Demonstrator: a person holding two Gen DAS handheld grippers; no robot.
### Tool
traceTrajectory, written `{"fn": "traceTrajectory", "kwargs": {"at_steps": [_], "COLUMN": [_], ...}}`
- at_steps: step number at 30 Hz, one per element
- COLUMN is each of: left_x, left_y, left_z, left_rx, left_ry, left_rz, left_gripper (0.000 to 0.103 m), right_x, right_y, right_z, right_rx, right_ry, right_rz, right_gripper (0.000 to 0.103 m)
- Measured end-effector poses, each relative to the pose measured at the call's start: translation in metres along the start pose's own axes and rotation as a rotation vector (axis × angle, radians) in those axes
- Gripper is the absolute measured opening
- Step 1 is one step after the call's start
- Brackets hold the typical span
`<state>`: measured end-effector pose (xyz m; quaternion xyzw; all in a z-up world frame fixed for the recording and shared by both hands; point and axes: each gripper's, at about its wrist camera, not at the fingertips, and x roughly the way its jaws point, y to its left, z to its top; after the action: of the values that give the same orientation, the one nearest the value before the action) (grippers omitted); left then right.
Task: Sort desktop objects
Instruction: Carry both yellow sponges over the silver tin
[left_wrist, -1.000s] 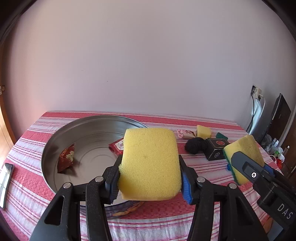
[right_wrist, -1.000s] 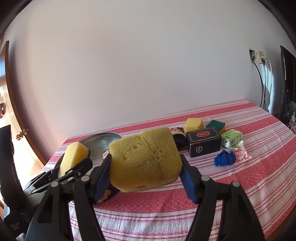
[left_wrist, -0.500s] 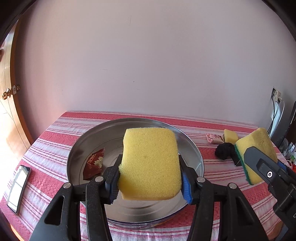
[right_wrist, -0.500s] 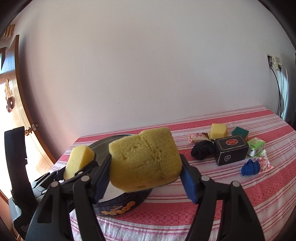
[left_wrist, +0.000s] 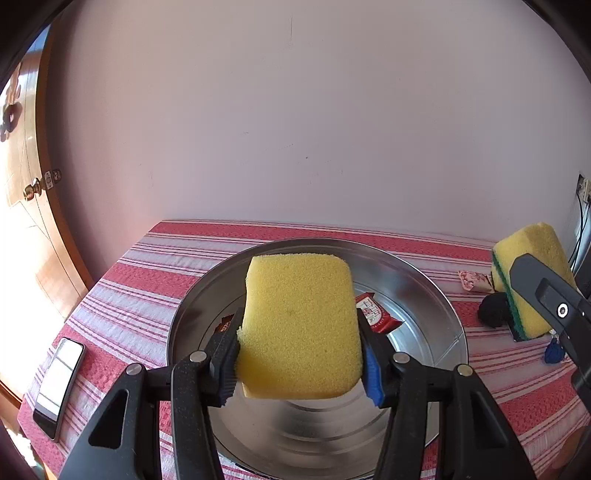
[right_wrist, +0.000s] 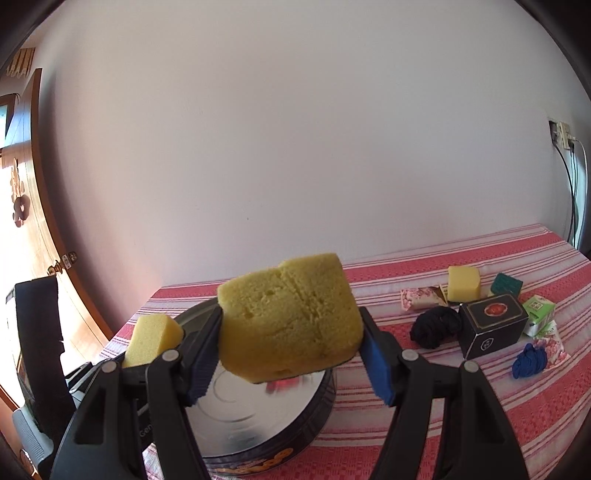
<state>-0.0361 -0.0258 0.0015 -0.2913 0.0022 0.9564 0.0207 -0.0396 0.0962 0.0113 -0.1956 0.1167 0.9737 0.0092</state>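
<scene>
Tabletop: covered with a red and white striped cloth, set against a plain pale wall.

Round metal tin: stands on the tabletop toward its left end, open at the top, shiny inside, dark blue outer wall visible in the right wrist view. Two red snack packets lie on its floor, partly hidden behind the held sponge.

Left gripper: jaws closed on a plain yellow sponge, pressed in from both sides. The sponge is held upright above the open tin, clear of its floor.

Right gripper: jaws closed on a yellow sponge with green backing. It hangs over the tin's near right rim, tilted. In the left wrist view the same sponge shows its green scouring layer at the right edge.

Black box: rests on the tabletop to the right of the tin, among loose items.

Phone: lies flat on the cloth left of the tin, screen up.

Black fabric bundle: just beside the box, on its left.

Small yellow sponge block: behind the box.

Blue fabric bundle: in front of the box, near a floral packet.
</scene>
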Motion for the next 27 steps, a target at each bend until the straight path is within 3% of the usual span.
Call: {"fn": "traceTrajectory", "kwargs": {"at_steps": [5,14,27], "left_x": [0.006,0.022,0.042], "left_y": [0.001,0.009,0.001], "left_z": [-0.002,-0.004,-0.001], "left_rx": [0.005,0.008,0.046], "left_ry": [0.016,0.059,0.103], "left_rz": [0.037,0.087,0.141], "left_gripper": [0.056,0.056,0.056], "right_x": [0.019,0.060,0.087], "right_y": [0.006,0.009,0.003], "right_z": [0.000,-0.004,-0.009], "right_rx": [-0.019,-0.014,-0.062], "right_ry": [-0.005,0.062,0.098], "right_rz": [-0.006,-0.012,-0.043], "right_gripper": [0.069,0.069,0.069]}}
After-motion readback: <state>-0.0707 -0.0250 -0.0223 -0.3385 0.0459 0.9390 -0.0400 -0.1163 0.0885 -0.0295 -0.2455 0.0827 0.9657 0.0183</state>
